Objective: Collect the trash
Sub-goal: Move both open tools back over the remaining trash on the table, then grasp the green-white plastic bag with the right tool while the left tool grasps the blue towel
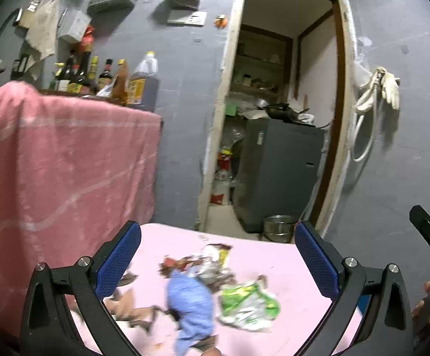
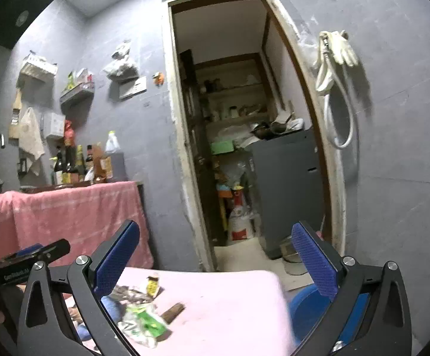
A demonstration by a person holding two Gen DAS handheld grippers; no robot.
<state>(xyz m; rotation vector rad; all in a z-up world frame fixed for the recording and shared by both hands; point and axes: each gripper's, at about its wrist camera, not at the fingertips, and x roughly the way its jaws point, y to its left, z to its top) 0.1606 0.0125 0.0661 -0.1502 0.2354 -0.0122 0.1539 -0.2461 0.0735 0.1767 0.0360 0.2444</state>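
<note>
Both claws, left (image 1: 218, 262) and right (image 2: 215, 262), wide open, empty, above wrapper litter (image 1: 215, 284).

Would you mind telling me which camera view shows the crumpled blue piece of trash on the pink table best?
The left wrist view: the blue trash lies in the open between the wide-open fingers, blurred but whole. In the right wrist view, only slivers of it peek out behind the right gripper's left finger.

Pink table (image 1: 289, 255): crumpled wrappers (image 1: 247, 302), blue cloth (image 1: 189, 302) (blurred).
</note>
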